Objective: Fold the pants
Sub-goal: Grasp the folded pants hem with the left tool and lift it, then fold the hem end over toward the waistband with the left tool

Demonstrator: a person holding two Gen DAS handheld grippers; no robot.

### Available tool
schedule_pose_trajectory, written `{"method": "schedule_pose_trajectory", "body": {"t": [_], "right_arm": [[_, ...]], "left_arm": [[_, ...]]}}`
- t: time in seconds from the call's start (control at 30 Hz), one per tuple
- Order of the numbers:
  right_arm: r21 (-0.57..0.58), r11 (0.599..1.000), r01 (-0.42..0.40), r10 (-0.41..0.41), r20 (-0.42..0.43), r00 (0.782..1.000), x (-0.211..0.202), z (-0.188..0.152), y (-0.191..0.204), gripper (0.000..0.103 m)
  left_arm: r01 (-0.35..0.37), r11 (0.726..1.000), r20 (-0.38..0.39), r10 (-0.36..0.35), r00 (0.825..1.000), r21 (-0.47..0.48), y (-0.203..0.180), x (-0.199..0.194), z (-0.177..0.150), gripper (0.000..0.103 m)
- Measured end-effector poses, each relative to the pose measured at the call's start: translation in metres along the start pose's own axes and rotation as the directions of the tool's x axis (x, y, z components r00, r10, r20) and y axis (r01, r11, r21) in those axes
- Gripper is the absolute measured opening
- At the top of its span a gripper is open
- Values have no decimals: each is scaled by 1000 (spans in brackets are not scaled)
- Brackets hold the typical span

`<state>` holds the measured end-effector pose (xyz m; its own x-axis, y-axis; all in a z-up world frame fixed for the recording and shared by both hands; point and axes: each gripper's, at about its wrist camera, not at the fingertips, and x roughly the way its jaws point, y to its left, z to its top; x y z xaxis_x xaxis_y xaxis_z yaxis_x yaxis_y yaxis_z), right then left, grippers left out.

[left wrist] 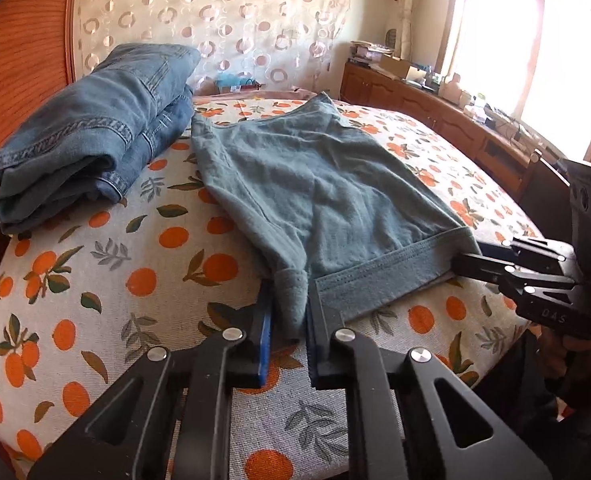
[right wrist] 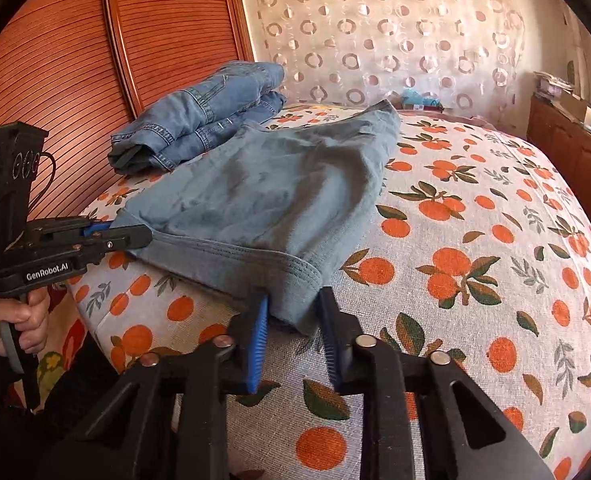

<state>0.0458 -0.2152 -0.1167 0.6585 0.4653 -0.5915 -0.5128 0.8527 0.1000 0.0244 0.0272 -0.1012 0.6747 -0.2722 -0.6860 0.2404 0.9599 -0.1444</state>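
Both claws are gripping the pants' near hem. Low in the left view, the left claw (left wrist: 287, 320) is standing nearly closed, its blue pads pinching a bunched corner of the grey-green pants (left wrist: 315, 184). Low in the right view, the right claw (right wrist: 291, 320) is sitting a little wider; its left pad is pressing the other corner of the hem, while a sliver of gap seems to be showing at the right pad — so I am judging that grip the weaker one.

Risks, as I am reading them: the right corner may be slipping free once the hem is lifted, leaving the fold skewed. The left claw is holding a crumpled wad rather than a flat edge, so a crease could be getting carried into the fold. Either pad may also be catching the orange-print sheet (left wrist: 143, 280) underneath, dragging it up with the cloth.

From the claws, the pants are stretching away up the middle of each frame, lying flat on the bed, the far end reaching toward the patterned curtain (right wrist: 375, 40). Further back — upper left in both views — folded jeans (left wrist: 95, 132) are sitting just beside the pants' far corner, close enough that a sweeping fold could be knocking them.
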Motion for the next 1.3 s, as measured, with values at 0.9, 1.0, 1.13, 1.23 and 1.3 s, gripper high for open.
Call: {"method": "schedule_pose_trajectory", "body": {"t": [0.9, 1.0, 1.13, 1.23, 1.3], "right_arm": [[-8, 996, -87, 86, -33, 996, -49, 14, 11, 9], [-20, 997, -80, 80, -8, 997, -46, 28, 5, 9], [-16, 997, -74, 74, 11, 997, -35, 46, -2, 9], [-13, 997, -73, 73, 10, 997, -24, 57, -6, 9], [-9, 997, -71, 71, 0, 998, -15, 62, -11, 9]], "left_arm": [[59, 998, 0, -59, 998, -19, -9, -41, -1, 13], [57, 998, 14, -57, 998, -11, -6, -34, 11, 13], [46, 999, 27, -46, 999, 9, -3, -22, 29, 13], [40, 999, 30, -40, 999, 15, 2, -12, 41, 13], [40, 999, 30, -40, 999, 12, 5, -5, 50, 13]]}}
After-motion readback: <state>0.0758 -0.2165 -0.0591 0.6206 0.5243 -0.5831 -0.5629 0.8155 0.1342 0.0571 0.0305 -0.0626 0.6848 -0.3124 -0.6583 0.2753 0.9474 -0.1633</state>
